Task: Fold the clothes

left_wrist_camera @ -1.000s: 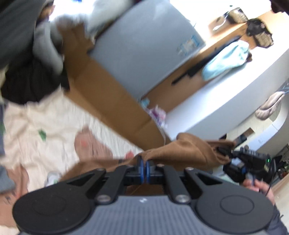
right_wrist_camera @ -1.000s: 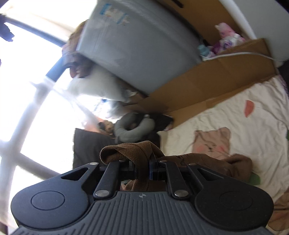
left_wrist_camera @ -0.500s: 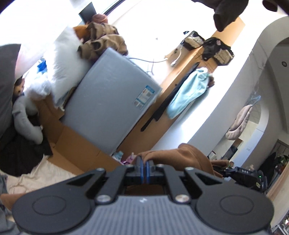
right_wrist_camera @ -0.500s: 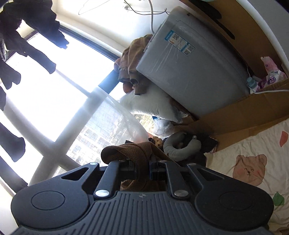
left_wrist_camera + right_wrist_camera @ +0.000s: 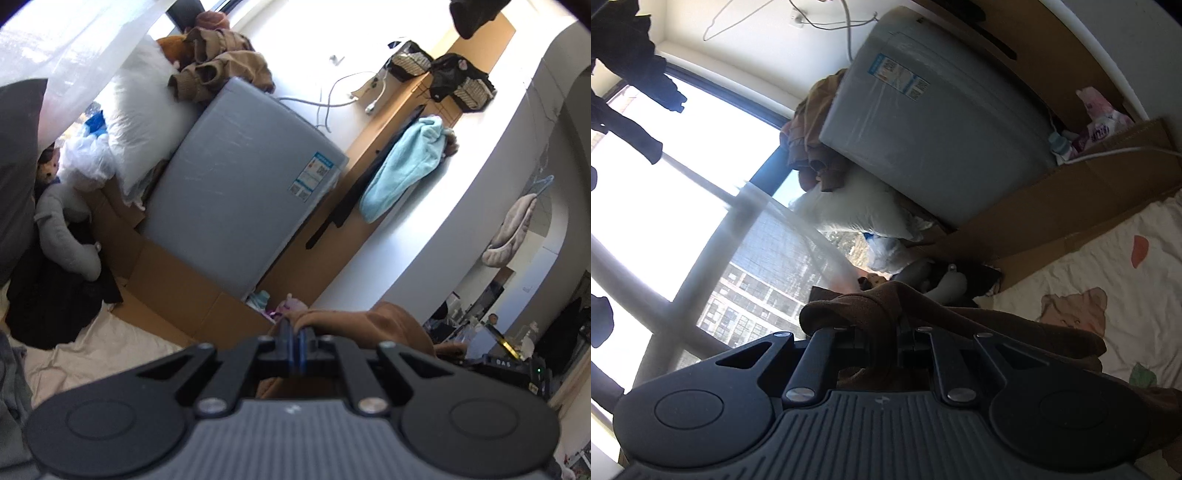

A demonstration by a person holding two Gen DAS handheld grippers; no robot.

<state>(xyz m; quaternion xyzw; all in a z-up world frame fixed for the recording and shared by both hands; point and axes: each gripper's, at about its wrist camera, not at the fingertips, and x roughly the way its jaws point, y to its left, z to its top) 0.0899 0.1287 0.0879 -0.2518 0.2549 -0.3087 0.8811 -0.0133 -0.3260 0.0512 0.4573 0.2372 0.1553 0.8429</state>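
- Ahead, passage is blocked by the grey appliance point(image 5: 236, 192) and cardboard point(image 5: 173, 291).
- Open room is left above the sheet point(image 5: 1108, 266).

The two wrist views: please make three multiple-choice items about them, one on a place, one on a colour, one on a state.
1. Where does the pile of brown clothes lie?
A. on top of the grey appliance
B. on the patterned sheet
C. on the cardboard

2. What colour is the towel hanging on the wooden panel?
A. red
B. light blue
C. black

3. How is the left gripper?
A. wide open, holding nothing
B. shut on the brown garment
C. shut on a white pillow

Answers:
1 A: the pile rests on the appliance's top edge.
2 B: the hanging cloth is pale blue.
3 B: brown cloth is pinched between the closed jaws.
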